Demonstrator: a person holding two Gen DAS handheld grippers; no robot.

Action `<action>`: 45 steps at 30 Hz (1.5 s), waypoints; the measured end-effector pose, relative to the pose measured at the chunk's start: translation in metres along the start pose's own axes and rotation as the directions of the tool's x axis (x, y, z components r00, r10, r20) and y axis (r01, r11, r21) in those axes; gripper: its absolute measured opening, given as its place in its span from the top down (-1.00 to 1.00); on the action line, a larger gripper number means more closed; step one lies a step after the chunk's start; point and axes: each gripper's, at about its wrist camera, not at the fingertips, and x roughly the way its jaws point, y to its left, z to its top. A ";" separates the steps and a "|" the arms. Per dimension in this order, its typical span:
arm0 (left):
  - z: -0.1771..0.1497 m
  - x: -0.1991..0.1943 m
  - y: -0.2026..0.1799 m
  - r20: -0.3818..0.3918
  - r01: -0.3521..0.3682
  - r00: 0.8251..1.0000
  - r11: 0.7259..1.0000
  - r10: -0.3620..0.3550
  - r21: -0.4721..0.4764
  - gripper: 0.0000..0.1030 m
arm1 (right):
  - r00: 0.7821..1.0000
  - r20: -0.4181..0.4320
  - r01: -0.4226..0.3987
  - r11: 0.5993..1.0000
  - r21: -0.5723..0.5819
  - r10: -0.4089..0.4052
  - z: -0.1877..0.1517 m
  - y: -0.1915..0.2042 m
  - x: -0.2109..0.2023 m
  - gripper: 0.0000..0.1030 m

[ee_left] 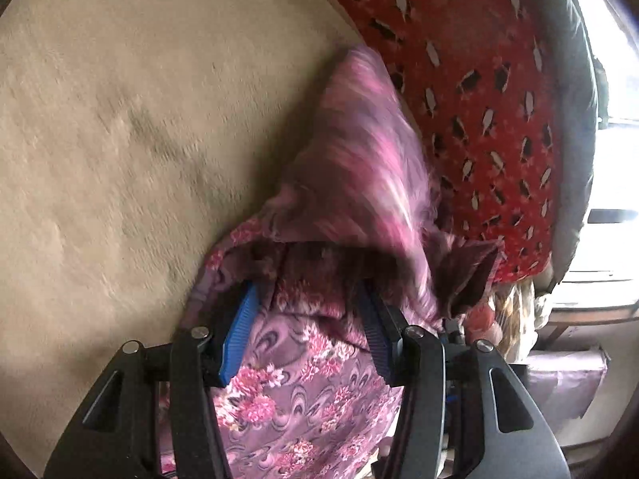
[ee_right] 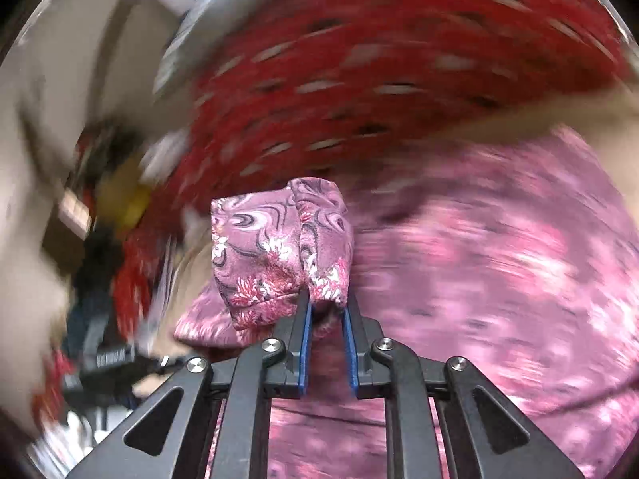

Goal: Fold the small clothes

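A pink-purple floral garment (ee_left: 351, 183) hangs bunched over my left gripper (ee_left: 307, 291), whose blue-padded jaws stand wide apart with cloth draped between and over them. In the right wrist view, my right gripper (ee_right: 325, 303) is shut on a bunched fold of the same floral garment (ee_right: 279, 247), which sticks up above the fingertips. The rest of the garment (ee_right: 499, 279) spreads blurred to the right.
A beige fuzzy surface (ee_left: 120, 139) fills the left of the left wrist view. A red patterned cloth (ee_left: 479, 92) with a grey edge lies beyond the garment, also seen blurred in the right wrist view (ee_right: 379, 60). Cluttered items (ee_right: 100, 219) sit at left.
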 end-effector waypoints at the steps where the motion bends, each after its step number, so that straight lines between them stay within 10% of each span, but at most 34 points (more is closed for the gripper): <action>1: -0.001 0.000 -0.001 -0.002 -0.002 1.000 1.000 0.002 0.000 0.04 | 1.000 -0.004 0.000 0.999 0.050 0.000 0.001 -0.015 -0.004 0.72; 7: -0.012 -0.001 -0.012 -0.010 0.022 1.000 1.000 -0.021 0.009 0.04 | 0.993 0.108 0.007 0.935 0.354 -0.048 -0.005 -0.099 -0.058 0.53; 9: -0.015 0.004 -0.016 -0.016 0.022 1.000 1.000 -0.021 0.018 0.03 | 0.986 0.161 -0.028 0.935 0.354 -0.032 -0.008 -0.098 -0.070 0.00; 15: -0.015 0.024 -0.019 -0.035 -0.016 0.999 1.000 0.016 -0.002 -0.14 | 0.995 0.088 0.039 0.993 0.115 -0.049 0.001 -0.040 -0.035 -0.26; 19: -0.017 0.024 -0.019 -0.030 -0.027 0.999 1.000 0.027 0.005 -0.14 | 0.956 0.065 0.293 0.937 -0.190 -0.286 0.000 0.012 0.008 -0.27; 20: -0.016 0.024 -0.020 -0.032 -0.030 0.999 1.000 0.030 0.006 -0.14 | 0.931 0.078 0.365 0.894 -0.260 -0.357 0.000 0.020 0.019 -0.23; 23: -0.014 0.026 -0.021 -0.035 -0.031 0.999 0.999 0.032 0.016 -0.14 | 0.948 0.060 0.317 0.929 -0.191 -0.311 0.017 0.002 0.019 0.96; 28: -0.013 0.026 -0.016 -0.032 -0.015 0.999 1.000 0.015 0.017 -0.14 | 0.953 0.086 0.274 0.948 0.161 -0.290 0.036 -0.084 -0.034 0.94; 32: -0.016 0.026 -0.016 -0.020 -0.016 1.000 1.000 0.016 0.023 -0.20 | 0.972 0.122 0.175 0.964 0.202 -0.202 0.026 -0.095 -0.066 0.76; 36: -0.017 0.025 -0.018 -0.021 -0.014 1.000 1.000 0.015 0.015 -0.23 | 0.985 0.111 0.125 0.987 0.099 -0.135 0.015 -0.061 -0.056 -0.49; 40: -0.009 0.028 -0.020 -0.016 -0.006 1.000 0.999 0.005 -0.037 -0.32 | 0.976 0.046 0.202 0.965 0.166 -0.213 0.018 -0.065 -0.016 -0.43; 41: -0.006 0.027 -0.022 -0.011 -0.011 1.000 0.999 0.011 -0.039 -0.28 | 0.980 0.045 0.183 0.965 0.190 -0.195 0.021 -0.067 -0.014 -0.11; 42: -0.002 0.025 -0.026 0.007 -0.023 1.000 0.999 0.023 -0.027 0.13 | 0.986 0.043 0.146 0.966 0.215 -0.159 0.026 -0.071 -0.010 0.80; 43: 0.001 0.021 -0.030 0.015 -0.029 0.999 1.000 0.029 -0.006 0.67 | 0.995 0.039 0.084 0.968 0.235 -0.096 0.033 -0.073 -0.011 0.81; 45: 0.004 0.014 -0.031 0.024 -0.019 1.000 1.000 0.019 0.009 0.75 | 0.993 0.118 -0.047 0.967 0.250 0.017 0.039 -0.070 -0.033 0.83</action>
